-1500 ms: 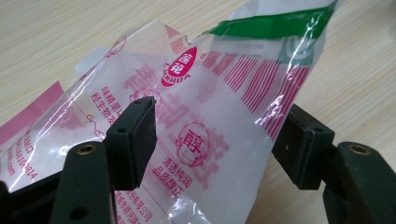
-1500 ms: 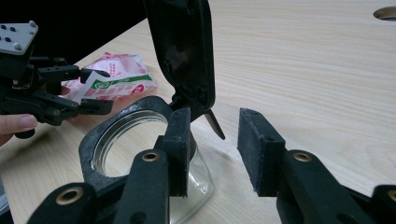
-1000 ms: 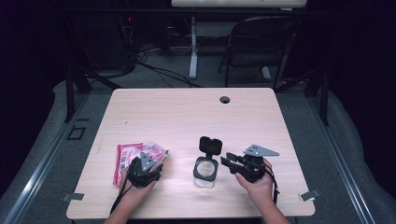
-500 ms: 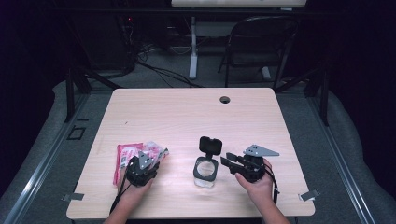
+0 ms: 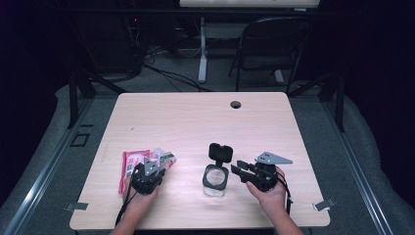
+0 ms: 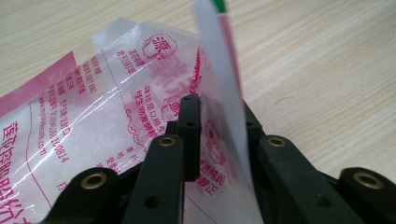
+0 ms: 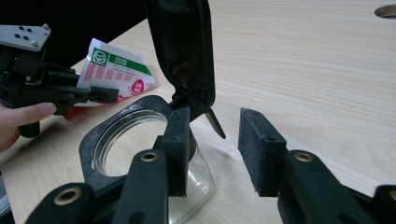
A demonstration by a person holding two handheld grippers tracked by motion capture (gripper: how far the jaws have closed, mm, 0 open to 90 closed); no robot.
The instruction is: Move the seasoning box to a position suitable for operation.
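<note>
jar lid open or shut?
Open. The black hinged lid stands flipped up behind the clear glass jar, and the round mouth shows uncovered. Contents: cannot tell.

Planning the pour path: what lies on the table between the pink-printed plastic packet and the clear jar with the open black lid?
Nothing: the high view shows bare light wooden tabletop between the pink-printed plastic packet and the clear jar.

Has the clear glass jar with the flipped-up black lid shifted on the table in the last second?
No. The clear glass jar with the black lid sits at the same distance below the round cable hole in the wooden table.
</note>
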